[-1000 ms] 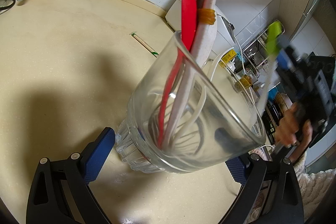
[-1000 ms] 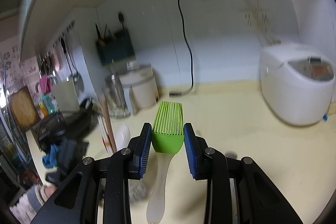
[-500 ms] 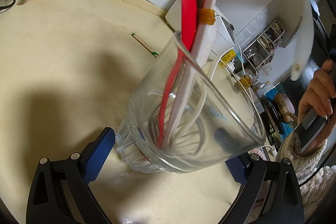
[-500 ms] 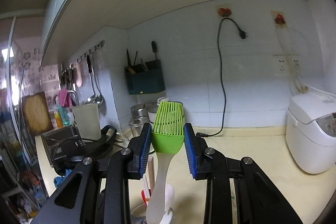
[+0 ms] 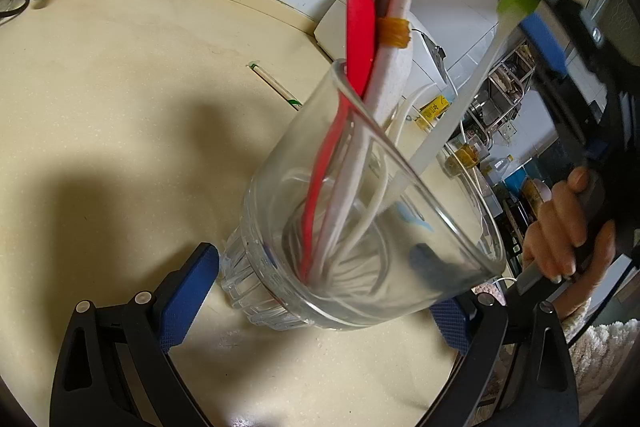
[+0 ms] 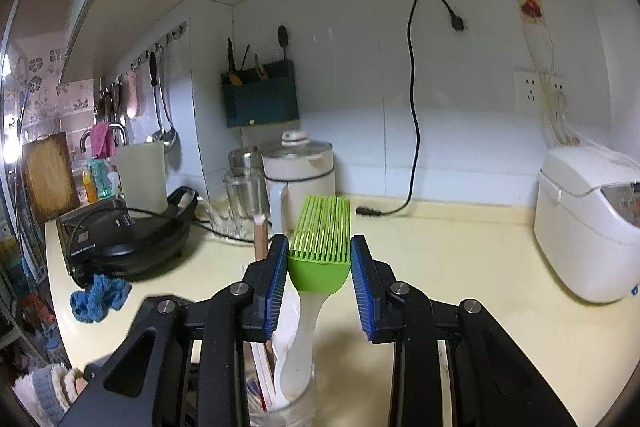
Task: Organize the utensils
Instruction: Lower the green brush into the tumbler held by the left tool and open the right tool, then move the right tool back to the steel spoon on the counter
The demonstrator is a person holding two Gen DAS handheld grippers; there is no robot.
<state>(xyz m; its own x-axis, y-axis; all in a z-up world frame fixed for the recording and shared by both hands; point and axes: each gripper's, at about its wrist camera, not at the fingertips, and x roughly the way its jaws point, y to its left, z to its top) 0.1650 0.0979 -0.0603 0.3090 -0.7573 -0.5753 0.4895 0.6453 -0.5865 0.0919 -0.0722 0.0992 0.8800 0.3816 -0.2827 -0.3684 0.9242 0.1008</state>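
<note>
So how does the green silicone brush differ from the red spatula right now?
The green silicone basting brush is clamped by its head in the right gripper, while the red plastic spatula is gripped by nothing. The brush's translucent white handle is just entering the clear glass cup; the spatula already rests deep inside, leaning on the far rim. The brush has green bristles; the spatula has a smooth red blade. Both have their heads up.

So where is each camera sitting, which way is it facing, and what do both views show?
Left wrist: on the left gripper, angled down at the glass on the counter; its fingers flank the glass, and the right hand shows.
Right wrist: on the right gripper, facing the back wall over the counter; its fingers clamp the green brush.
Shared: glass, brush, counter, rice cooker.
</note>
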